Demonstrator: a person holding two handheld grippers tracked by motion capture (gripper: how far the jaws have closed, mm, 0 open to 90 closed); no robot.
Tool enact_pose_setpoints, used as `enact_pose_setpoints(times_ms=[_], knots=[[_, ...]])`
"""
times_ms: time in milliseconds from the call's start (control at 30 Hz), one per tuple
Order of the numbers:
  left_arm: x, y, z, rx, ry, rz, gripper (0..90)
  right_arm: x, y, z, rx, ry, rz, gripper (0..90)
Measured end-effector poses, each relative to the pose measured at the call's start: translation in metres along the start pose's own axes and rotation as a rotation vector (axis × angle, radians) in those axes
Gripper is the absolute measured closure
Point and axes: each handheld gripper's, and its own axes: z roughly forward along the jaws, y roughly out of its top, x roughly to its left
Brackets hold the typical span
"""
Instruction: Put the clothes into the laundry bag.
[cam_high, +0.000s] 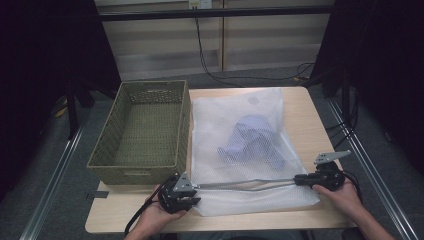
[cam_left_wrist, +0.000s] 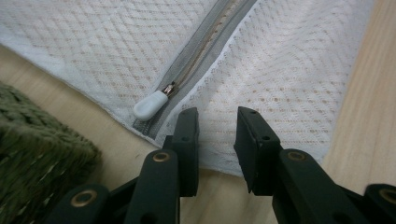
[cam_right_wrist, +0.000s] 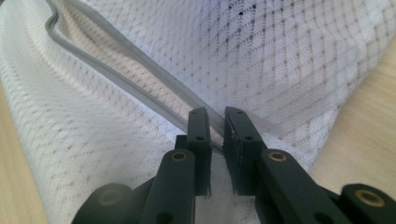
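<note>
A white mesh laundry bag (cam_high: 212, 117) lies flat on the table with a blue striped garment (cam_high: 252, 137) inside. Its grey zipper (cam_high: 245, 184) runs along the near edge. My left gripper (cam_high: 196, 194) is at the zipper's left end, open, with the jaws resting over the mesh (cam_left_wrist: 289, 79). The white zipper pull (cam_left_wrist: 150, 105) lies just left of the left gripper (cam_left_wrist: 217, 114). My right gripper (cam_high: 298, 179) is at the zipper's right end. In the right gripper view the right gripper (cam_right_wrist: 217, 113) is shut on the grey zipper tape (cam_right_wrist: 140, 65), and the mesh there is lifted and creased.
A green woven basket (cam_high: 135, 174), with nothing in it, stands left of the bag and touches its edge; its corner (cam_left_wrist: 32, 140) is close to the left gripper. The wooden table (cam_high: 300, 107) ends just behind the hands. Cables trail across the floor beyond.
</note>
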Motion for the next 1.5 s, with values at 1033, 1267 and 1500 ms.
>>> enact_pose_setpoints(times_ms=[1033,1267,1500], knots=[[-0.019,0.013,-0.050,-0.379,0.110,-0.190,15.1,0.041,0.015,-0.034,-0.401,0.007,-0.054,41.9],[-0.030,-0.006,-0.065,-0.421,0.159,-0.249,12.1,0.061,0.008,-0.037,-0.416,0.033,-0.034,38.7],[-0.032,-0.015,-0.071,-0.471,0.171,-0.237,9.5,0.072,-0.002,-0.043,-0.411,0.026,-0.036,37.0]])
